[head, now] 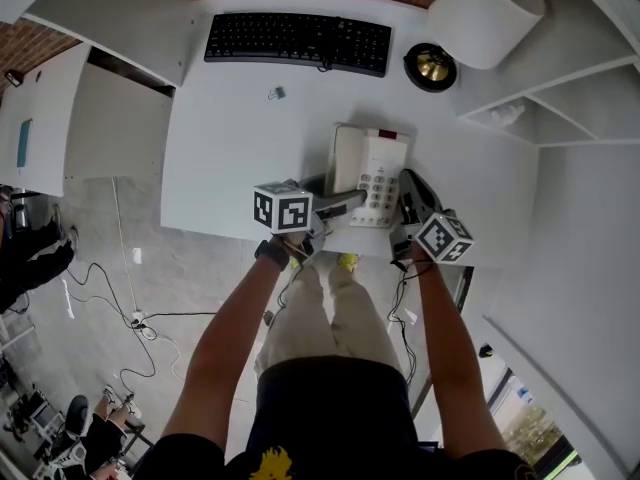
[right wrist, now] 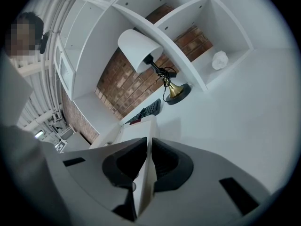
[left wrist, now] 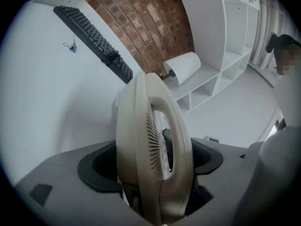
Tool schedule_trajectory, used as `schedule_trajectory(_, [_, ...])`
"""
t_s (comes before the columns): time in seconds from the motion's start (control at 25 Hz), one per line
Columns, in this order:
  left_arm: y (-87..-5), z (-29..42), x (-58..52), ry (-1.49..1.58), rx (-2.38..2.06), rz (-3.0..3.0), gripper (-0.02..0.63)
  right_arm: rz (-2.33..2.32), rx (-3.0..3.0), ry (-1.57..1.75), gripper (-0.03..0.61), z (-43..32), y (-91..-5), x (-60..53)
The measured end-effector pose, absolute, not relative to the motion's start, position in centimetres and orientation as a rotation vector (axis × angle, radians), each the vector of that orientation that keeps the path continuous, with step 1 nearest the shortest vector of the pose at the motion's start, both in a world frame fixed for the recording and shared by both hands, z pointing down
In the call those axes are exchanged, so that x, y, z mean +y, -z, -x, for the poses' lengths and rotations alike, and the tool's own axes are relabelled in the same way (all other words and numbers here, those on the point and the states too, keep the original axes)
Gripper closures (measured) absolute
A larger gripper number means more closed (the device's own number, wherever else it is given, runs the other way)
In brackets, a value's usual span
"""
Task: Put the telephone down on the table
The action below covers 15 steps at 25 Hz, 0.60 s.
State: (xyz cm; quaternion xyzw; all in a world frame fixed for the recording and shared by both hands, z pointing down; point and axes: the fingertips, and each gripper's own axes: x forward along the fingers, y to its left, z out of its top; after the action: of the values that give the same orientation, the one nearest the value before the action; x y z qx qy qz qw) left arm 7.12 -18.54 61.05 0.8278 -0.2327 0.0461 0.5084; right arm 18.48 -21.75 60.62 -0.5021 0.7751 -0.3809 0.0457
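Office, white desk [head: 230, 148] with keyboard [head: 297, 41], telephone [head: 370, 173] and lamp [head: 487, 13], white wall shelving [left wrist: 223, 41], brick wall [left wrist: 146, 27] behind

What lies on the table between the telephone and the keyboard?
Bare table between telephone and keyboard in the head view; a small binder clip lies just left of that stretch.

— Where's open table [head: 220, 168]?
— Nine o'clock of the telephone [head: 370, 173], bare top. Keyboard [head: 298, 40] blocks eleven, lamp [head: 487, 13] one, small clip [head: 277, 92] ten. Shelves [head: 560, 98] wall off three.
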Motion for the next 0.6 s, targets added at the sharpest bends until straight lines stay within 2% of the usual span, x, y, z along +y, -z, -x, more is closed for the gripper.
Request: schedule_trajectory(0.6, [-61.14, -6.99, -19.19, -0.123, -0.685, -2.041, 0.165, 1.544, 2.343, 1.162, 0.552, -18.89, -60.58, -21.88])
